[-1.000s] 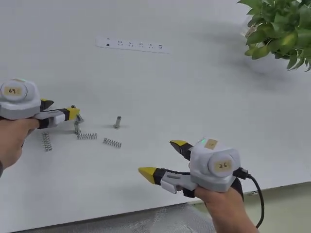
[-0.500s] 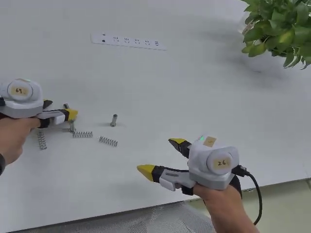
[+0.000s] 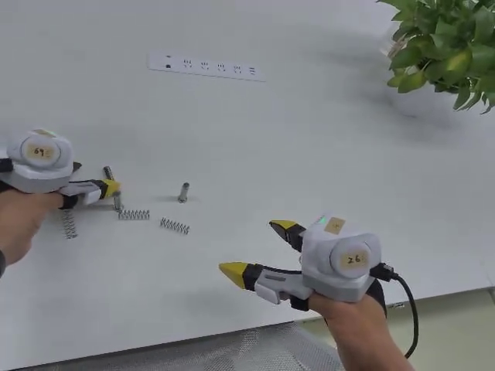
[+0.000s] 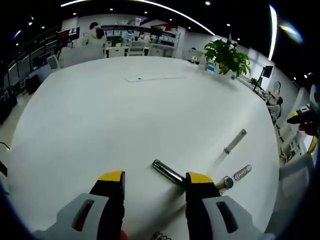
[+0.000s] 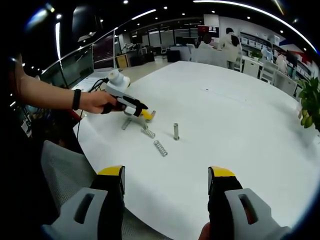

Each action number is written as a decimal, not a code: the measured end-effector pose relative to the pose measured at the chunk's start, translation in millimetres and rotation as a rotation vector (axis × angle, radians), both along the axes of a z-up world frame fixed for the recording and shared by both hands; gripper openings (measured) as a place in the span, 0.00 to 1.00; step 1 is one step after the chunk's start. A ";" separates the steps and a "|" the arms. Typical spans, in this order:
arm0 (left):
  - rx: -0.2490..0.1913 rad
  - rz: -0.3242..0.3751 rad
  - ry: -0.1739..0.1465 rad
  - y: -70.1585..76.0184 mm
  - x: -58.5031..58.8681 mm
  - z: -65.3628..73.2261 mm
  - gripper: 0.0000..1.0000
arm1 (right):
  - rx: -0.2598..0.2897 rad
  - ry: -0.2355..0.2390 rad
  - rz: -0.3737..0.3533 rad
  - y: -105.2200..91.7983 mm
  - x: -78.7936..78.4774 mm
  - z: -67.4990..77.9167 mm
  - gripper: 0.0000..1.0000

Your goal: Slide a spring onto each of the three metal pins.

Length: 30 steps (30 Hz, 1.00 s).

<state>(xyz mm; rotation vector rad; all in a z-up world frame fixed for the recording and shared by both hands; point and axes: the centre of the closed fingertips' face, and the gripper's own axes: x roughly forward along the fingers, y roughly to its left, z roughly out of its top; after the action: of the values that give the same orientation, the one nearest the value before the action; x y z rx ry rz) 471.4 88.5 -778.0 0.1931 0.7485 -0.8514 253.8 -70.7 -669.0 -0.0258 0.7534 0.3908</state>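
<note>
My left gripper [image 3: 94, 176] is open at the table's left, low over a metal pin [image 3: 108, 172] that lies flat. In the left gripper view that pin [image 4: 167, 171] lies between the jaws, close to the right one. A second pin [image 3: 117, 202] sits just in front of the tip. The third pin [image 3: 183, 192] stands upright further right, also in the right gripper view [image 5: 176, 131]. Three springs lie loose on the table: one on the left [image 3: 68, 223], one in the middle [image 3: 134, 215], one on the right [image 3: 175, 226]. My right gripper [image 3: 259, 247] hovers open and empty near the front edge.
A white power strip [image 3: 205, 67] lies at the back of the white table [image 3: 309, 139]. A potted plant [image 3: 445, 46] stands at the back right. The table's front edge runs just below my right gripper. An office with people lies beyond the table.
My left gripper has dipped slightly toward the table by the lying pin. The right gripper, the springs and the upright pin have stayed put; the camera shifted a little.
</note>
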 end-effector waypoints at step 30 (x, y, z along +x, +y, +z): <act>0.097 0.099 -0.034 41.2 17.3 -8.6 0.02 | -0.001 -0.006 -0.001 5.8 -3.7 -2.6 0.66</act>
<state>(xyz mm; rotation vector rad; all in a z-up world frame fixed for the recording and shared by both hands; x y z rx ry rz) 488.6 129.7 -786.5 0.2545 0.7625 -0.7170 250.1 -64.8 -671.6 -0.0271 0.7477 0.3895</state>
